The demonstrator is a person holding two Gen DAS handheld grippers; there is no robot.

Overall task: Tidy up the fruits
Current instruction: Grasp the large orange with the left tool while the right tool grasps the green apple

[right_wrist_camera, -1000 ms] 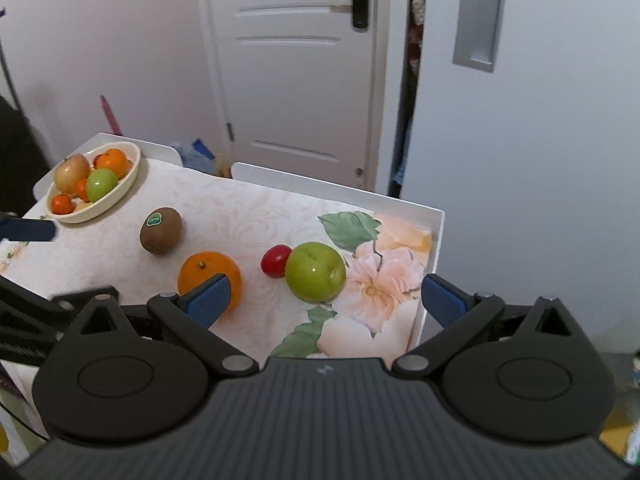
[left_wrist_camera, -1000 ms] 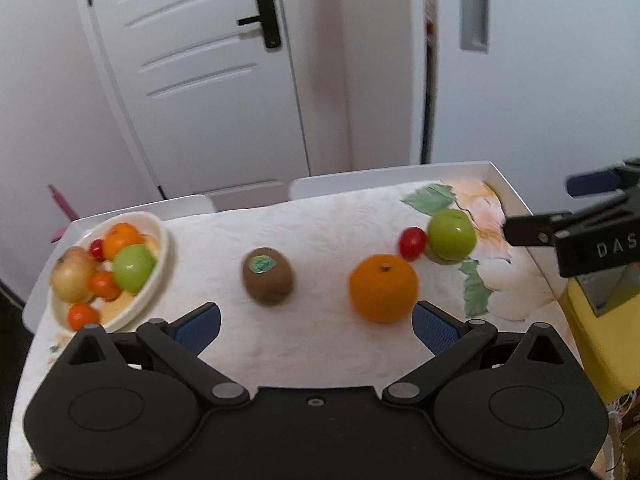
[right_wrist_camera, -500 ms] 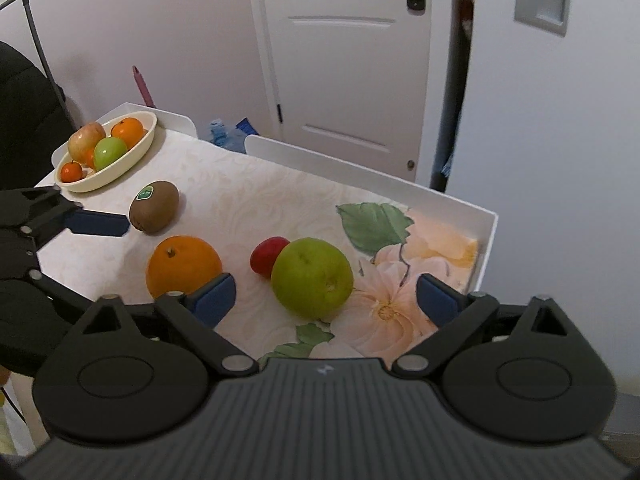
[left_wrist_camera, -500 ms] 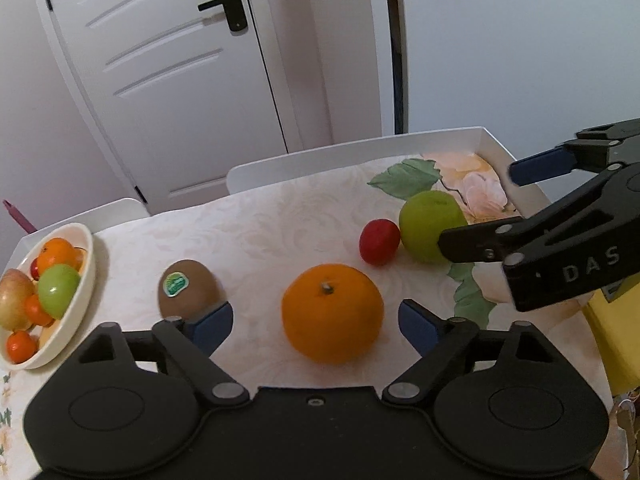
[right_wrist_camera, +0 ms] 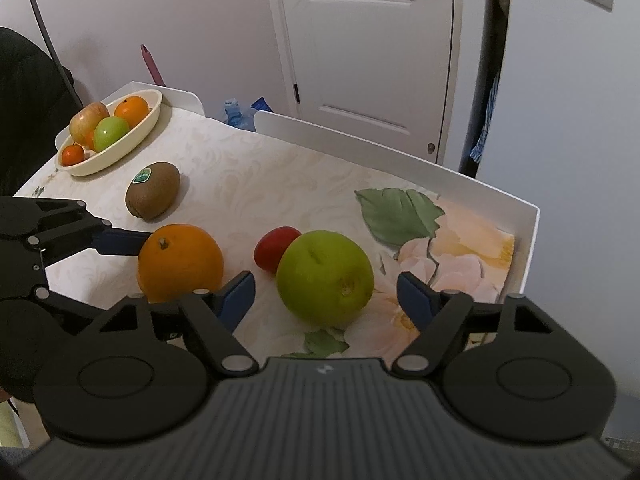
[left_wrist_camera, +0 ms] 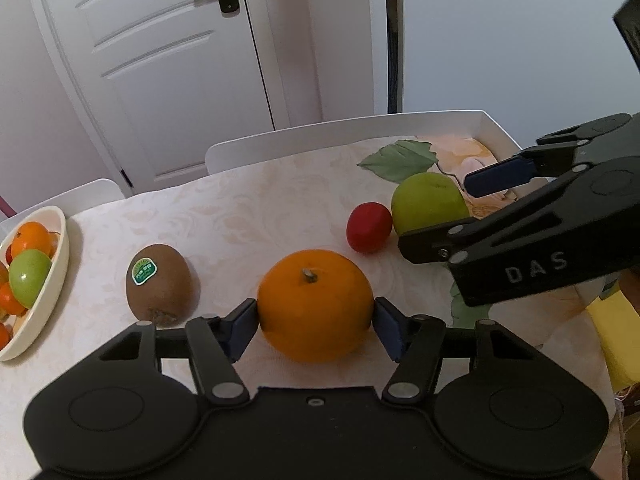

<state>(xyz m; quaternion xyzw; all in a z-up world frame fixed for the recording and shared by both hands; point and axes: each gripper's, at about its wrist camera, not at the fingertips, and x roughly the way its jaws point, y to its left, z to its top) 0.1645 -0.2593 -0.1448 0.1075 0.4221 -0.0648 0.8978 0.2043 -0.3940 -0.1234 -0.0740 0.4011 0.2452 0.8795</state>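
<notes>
Fruits lie loose on the floral tablecloth (right_wrist_camera: 248, 184). Squarely between the left gripper's (left_wrist_camera: 316, 322) blue pads sits an orange (left_wrist_camera: 315, 304), round and glossy, its stem stub pointing up and slightly away from the camera. The jaws have just been closing and both pads now meet its flanks. Left of that gripper, just beyond its left finger, a brown kiwi (left_wrist_camera: 162, 284) lies on its side with its green sticker facing up, its long axis running away and to the right. Further left, at the table's edge, a cream bowl (left_wrist_camera: 44, 300) holds oranges and a green apple.

The right gripper (right_wrist_camera: 326, 294) straddles a green apple (right_wrist_camera: 325, 278), dull-skinned with a small blemish, its stem dimple tipped up and back. Its jaws have also just been closing, yet a clear gap shows on each side of the apple. Touching the apple's far left side, ahead of the left finger, is a small red fruit (right_wrist_camera: 274, 250), smooth and roundish; I cannot tell its kind.
</notes>
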